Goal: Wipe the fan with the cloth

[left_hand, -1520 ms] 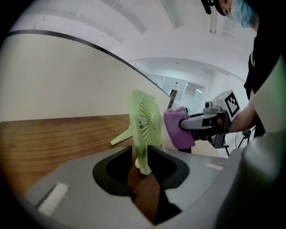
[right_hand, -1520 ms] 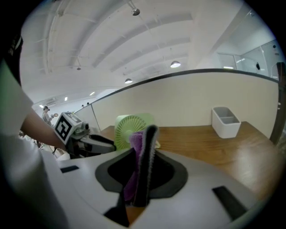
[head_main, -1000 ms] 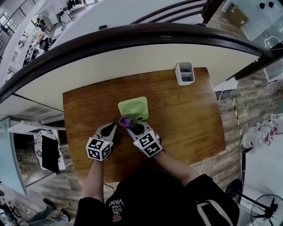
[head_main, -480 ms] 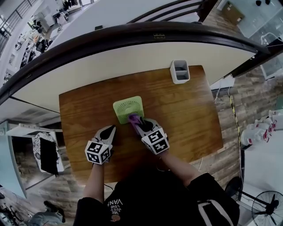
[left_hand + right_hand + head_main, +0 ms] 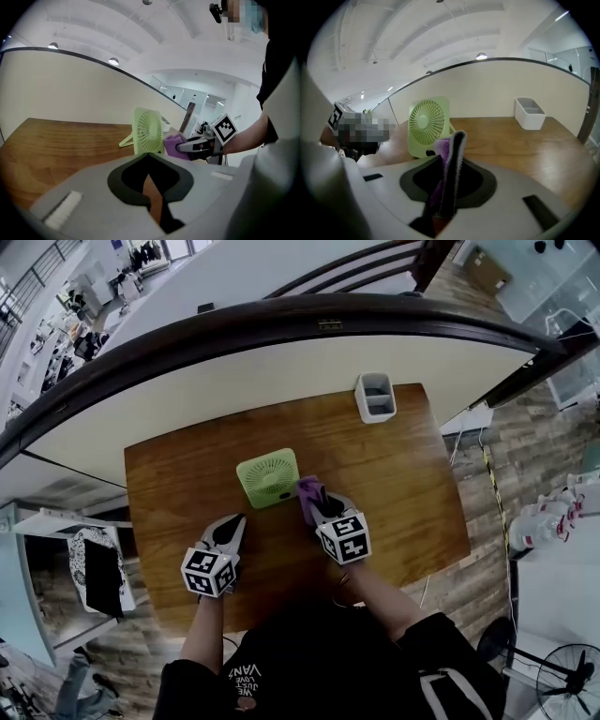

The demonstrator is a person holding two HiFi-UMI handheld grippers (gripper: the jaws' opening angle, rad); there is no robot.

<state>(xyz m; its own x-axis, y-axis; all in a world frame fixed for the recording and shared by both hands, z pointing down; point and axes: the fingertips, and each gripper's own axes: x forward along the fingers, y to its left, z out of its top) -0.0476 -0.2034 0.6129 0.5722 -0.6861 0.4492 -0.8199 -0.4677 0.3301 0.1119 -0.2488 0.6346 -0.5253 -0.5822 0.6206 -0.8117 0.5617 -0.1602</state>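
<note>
A small green square fan (image 5: pixel 268 477) stands upright on the wooden table (image 5: pixel 403 484). My right gripper (image 5: pixel 313 500) is shut on a purple cloth (image 5: pixel 307 489), which lies against the fan's right near corner. In the right gripper view the cloth (image 5: pixel 448 157) stands pinched between the jaws with the fan's grille (image 5: pixel 426 123) just beyond and to the left. My left gripper (image 5: pixel 233 522) is shut and empty, hovering in front of the fan's left side, apart from it. The left gripper view shows the fan (image 5: pixel 148 131), the cloth (image 5: pixel 172 140) and the right gripper (image 5: pixel 196 146) beside it.
A white two-compartment bin (image 5: pixel 376 397) stands at the table's far right corner; the right gripper view shows this bin (image 5: pixel 529 113) too. A cream curved partition (image 5: pixel 281 371) with a dark rail runs behind the table. The person's sleeves reach in from the near edge.
My right gripper has carried the purple cloth rightward along the fan's near edge, from its left front corner to its right side. The left gripper has stayed about where it was.
</note>
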